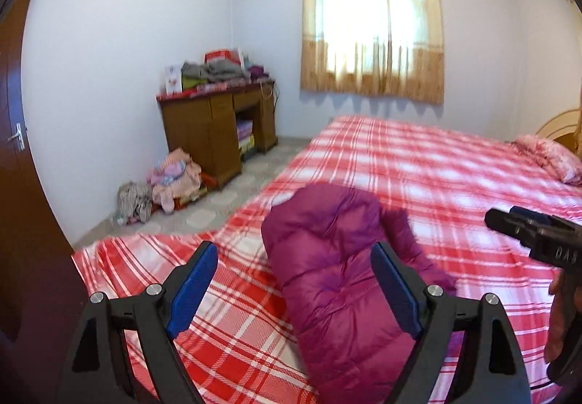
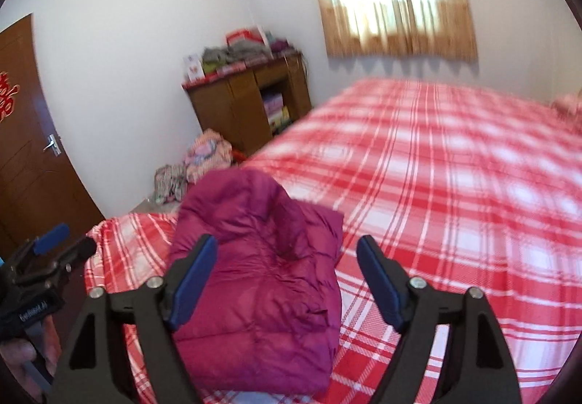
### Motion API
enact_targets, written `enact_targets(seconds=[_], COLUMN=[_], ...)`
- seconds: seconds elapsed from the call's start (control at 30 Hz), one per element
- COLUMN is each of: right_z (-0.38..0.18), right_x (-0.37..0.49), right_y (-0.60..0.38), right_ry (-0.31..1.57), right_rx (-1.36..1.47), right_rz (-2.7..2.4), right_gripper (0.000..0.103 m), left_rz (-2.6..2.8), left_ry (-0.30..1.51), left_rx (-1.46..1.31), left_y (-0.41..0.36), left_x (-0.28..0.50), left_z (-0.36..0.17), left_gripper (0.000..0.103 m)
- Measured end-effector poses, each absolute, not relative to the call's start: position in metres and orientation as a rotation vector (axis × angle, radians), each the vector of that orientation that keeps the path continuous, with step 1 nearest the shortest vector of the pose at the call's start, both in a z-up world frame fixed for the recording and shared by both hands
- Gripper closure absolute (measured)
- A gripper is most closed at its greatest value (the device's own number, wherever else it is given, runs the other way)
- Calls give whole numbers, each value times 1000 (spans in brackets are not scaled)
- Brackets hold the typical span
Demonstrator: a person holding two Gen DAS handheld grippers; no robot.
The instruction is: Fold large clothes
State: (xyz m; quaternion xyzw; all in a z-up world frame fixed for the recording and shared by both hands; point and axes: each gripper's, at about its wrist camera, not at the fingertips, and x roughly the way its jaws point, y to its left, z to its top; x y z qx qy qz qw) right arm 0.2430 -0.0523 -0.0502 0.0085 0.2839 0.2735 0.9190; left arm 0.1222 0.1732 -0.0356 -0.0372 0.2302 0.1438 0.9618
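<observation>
On the near end of the bed, red-and-white plaid sheet: one magenta puffer jacket, folded into a thick bundle. Judged light, soft and springy, with a slick shell; likely to puff open. Best taken at both side edges of the bundle, pinching through all layers, though the far edge is blurred. Left gripper: jaws spread wide, holding nothing. Right gripper: likewise wide apart and empty, above the jacket.
</observation>
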Motion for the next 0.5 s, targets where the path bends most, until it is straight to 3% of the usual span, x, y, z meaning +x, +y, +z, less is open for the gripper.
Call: enact_targets(seconds=[0.2,0.5], right_z=[-22,-18], right_x=[218,213], right_y=[-48,-43], right_ry=[520,498], right_rx=[-2,-6], right_rz=[583,603], right_gripper=[20,19], left_rz=[301,323], left_ry=[383,385], left_rx=[-56,-88], left_y=[169,181], left_x=[94,95], left_z=[-10,-13], left_gripper=[16,16])
